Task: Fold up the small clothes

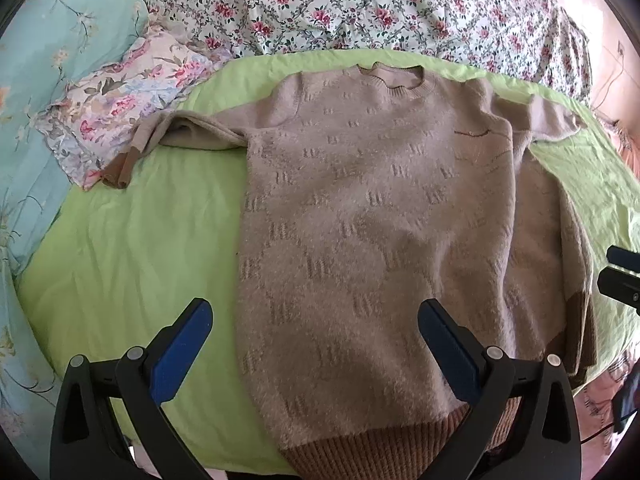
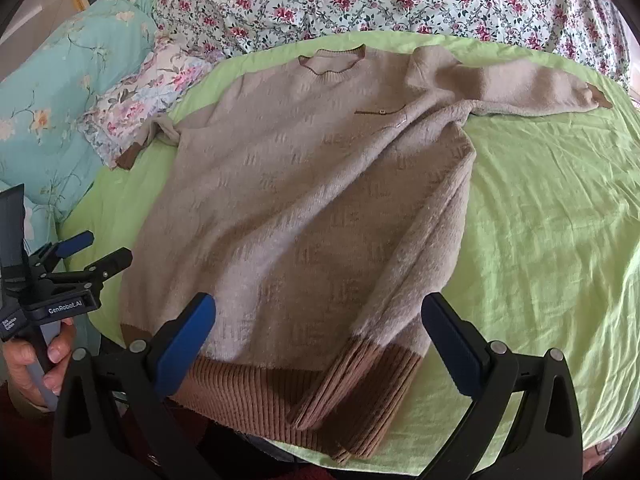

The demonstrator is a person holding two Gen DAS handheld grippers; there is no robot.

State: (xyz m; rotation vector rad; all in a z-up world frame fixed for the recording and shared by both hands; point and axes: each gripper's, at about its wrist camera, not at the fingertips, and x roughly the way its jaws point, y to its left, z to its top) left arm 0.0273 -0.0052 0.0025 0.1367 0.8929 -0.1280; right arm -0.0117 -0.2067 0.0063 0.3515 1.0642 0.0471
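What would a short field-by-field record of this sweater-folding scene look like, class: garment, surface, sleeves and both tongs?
garment: beige sweater, lying flat, brown ribbed hem nearest the cameras
surface: green sheet
left sleeve: stretched out sideways, brown cuff on a floral pillow
right sleeve: stretched out on the sheet
right side: edge folded inward
left tongs: open, empty
right tongs: open, empty

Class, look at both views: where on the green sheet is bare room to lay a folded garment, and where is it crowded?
Bare green sheet lies right of the sweater, below its outstretched sleeve. Another patch lies left, below the other sleeve. Crowded beyond: floral bedding.
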